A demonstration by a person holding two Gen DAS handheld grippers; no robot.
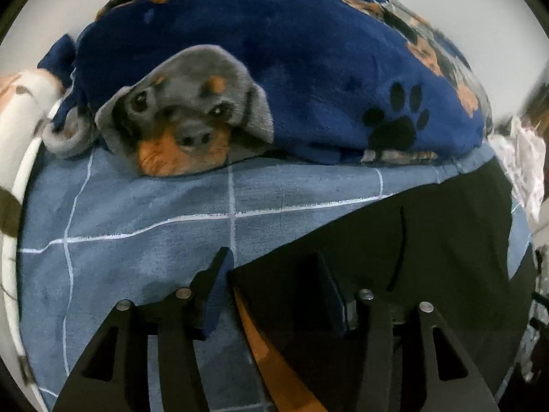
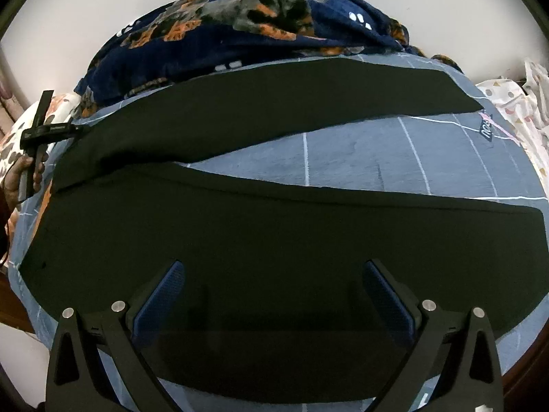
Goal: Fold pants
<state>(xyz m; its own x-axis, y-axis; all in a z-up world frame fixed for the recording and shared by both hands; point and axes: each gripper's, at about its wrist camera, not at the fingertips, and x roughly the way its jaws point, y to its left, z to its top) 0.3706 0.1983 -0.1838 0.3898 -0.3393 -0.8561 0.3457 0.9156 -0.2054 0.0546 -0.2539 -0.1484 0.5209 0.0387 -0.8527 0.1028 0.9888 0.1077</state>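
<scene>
Two gripper sets, left gripper [image 1: 272, 271] wide at pants [image 2: 274, 237] corner, right gripper [image 2: 272, 276] wide, dog blanket [image 1: 291, 51] behind.

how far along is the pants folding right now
Done: the black pants lie spread flat on the blue checked sheet, legs apart. In hand: the left gripper straddles the waist-end edge; the right gripper hovers open over the near leg. Left: every fold; no fold shows yet.

Light was dim and even, with soft shadows. Fisheye distortion bent both views hard at the rims. The black pants [image 2: 274, 240] showed almost no detail, and the left view's right edge blurred.
</scene>
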